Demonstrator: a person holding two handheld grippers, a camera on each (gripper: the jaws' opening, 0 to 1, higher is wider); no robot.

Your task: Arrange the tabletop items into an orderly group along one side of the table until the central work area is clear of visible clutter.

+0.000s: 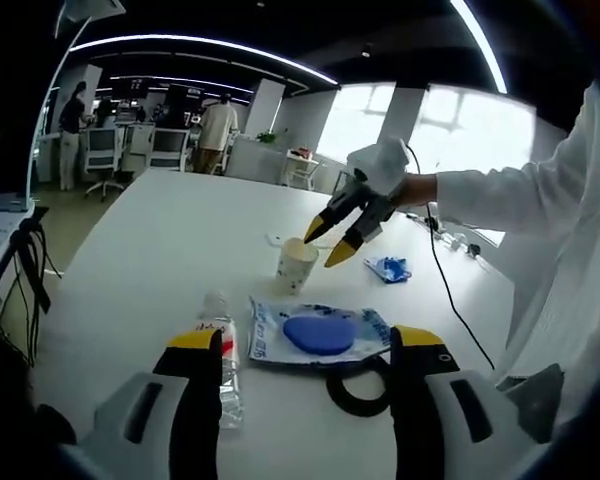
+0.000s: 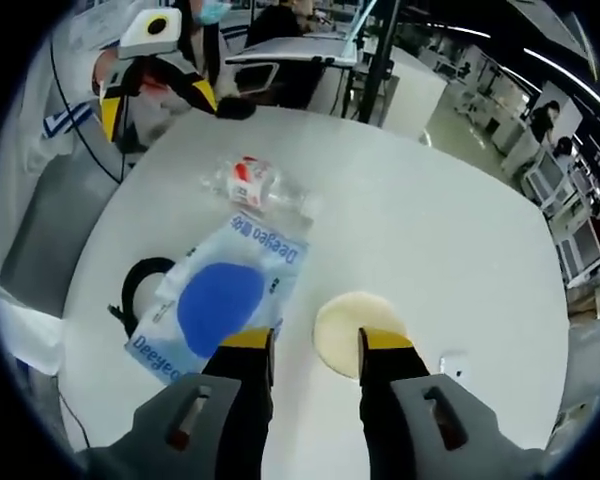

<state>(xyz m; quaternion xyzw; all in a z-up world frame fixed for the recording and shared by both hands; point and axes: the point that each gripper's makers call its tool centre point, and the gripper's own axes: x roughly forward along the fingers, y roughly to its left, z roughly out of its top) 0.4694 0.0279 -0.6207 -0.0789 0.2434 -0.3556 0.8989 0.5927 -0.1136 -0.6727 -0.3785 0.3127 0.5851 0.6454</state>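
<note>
Nearest the left tongs [image 1: 306, 345], whose yellow-tipped jaws stand wide apart with nothing between them, a blue-and-white packet [image 1: 318, 333] lies flat on the white counter [image 1: 170, 240]. Using that packet as the landmark: a clear plastic bottle [image 1: 223, 350] lies on its side just beside it, on the left-jaw side, and a black ring [image 1: 358, 392] rests against its near edge, partly tucked under it. Beyond the packet stands an upright paper cup [image 1: 296, 265]. Over the cup's rim hang the right tongs [image 1: 327, 243], jaws parted and gripping nothing; from the right gripper view the cup's pale mouth [image 2: 360, 332] sits just ahead of those jaws. Farther past the cup lies a small blue wrapper [image 1: 388, 268].
</note>
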